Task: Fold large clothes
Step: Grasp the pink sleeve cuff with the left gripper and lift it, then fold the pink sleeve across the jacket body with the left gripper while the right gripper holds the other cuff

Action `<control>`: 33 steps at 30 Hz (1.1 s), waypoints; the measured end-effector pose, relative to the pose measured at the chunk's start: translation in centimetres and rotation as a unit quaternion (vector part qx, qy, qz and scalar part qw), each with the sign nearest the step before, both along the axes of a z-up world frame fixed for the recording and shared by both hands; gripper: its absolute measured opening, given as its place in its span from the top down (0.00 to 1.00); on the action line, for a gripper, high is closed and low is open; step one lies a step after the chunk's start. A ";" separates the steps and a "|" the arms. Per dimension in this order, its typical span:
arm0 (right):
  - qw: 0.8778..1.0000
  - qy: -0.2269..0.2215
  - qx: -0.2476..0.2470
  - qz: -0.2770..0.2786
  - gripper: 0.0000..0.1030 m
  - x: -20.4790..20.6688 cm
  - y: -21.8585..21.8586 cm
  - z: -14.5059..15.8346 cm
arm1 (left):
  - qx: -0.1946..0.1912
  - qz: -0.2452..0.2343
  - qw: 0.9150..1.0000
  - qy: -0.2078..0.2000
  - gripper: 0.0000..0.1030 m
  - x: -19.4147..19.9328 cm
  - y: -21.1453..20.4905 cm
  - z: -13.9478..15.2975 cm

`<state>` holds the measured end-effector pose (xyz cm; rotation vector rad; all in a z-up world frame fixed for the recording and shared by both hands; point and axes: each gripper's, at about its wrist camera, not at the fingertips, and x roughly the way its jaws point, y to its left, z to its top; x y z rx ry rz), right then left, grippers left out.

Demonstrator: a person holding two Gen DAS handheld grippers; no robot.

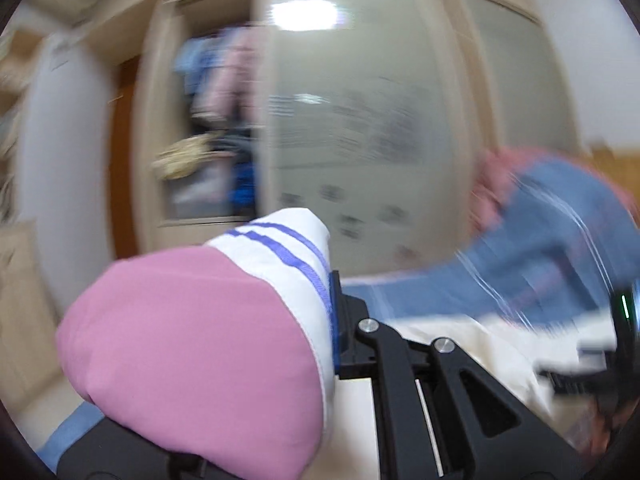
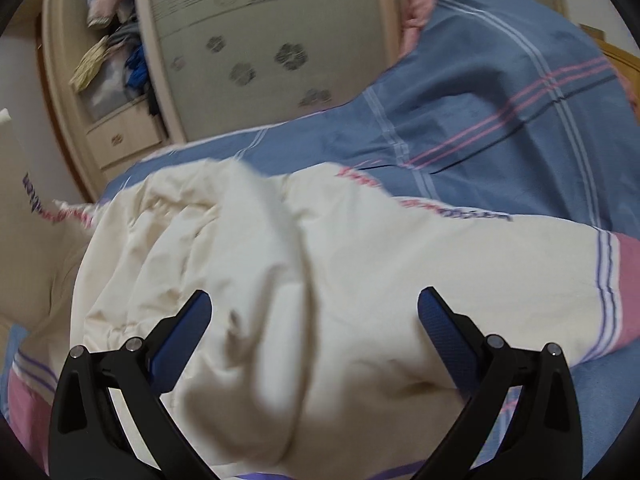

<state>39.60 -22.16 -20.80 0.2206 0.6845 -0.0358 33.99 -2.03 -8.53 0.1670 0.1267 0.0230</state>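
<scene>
Bed (image 2: 500, 92): covered by a blue checked sheet with white and pink stripes, rising to a mound at upper right over something pink. It carries the garment.

Wardrobe (image 2: 256, 40): stands beyond the bed, with frosted sliding doors bearing a flower pattern. Its left bay is open and shows hanging and stacked clothes above a drawer. The left wrist view of it is motion-blurred.

Garment (image 2: 360, 248): a large cream piece with a pink band edged by purple and white stripes. It lies crumpled on the bed, long axis running roughly left to right in the right wrist view. One pink band lies at the right end; another pink striped part shows at lower left. A thick cream fold runs up the middle toward the wardrobe.

Left gripper (image 1: 334, 320): clenched on the garment's pink-and-striped hem, which bulges over the left finger and hides it. The blue pad of the other finger presses against the white striped cloth. The held hem is lifted, seen against the wardrobe.

Right gripper (image 2: 314, 336): released, fingers spread wide, straddling the cream fold. Whether the blue pads (image 2: 440, 340) touch the cloth cannot be told.
</scene>
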 end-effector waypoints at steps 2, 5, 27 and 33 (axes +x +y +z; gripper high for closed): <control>0.999 0.002 0.012 -0.033 0.01 -0.6 -2.3 0.5 | 0.077 -0.033 0.996 0.024 0.94 0.2 -5.7 -3.0; 0.997 -0.010 0.027 -0.069 0.01 -2.4 -5.9 2.2 | 0.176 -0.062 0.980 0.074 0.94 1.1 -11.5 -8.3; 0.803 0.050 -0.550 0.222 0.01 -5.1 32.0 4.4 | 0.299 -0.072 0.939 0.153 0.94 3.0 -16.0 -17.0; 0.728 0.132 -0.645 0.190 0.01 0.5 32.8 -1.3 | 0.292 -0.079 0.940 0.155 0.93 2.9 -15.8 -16.7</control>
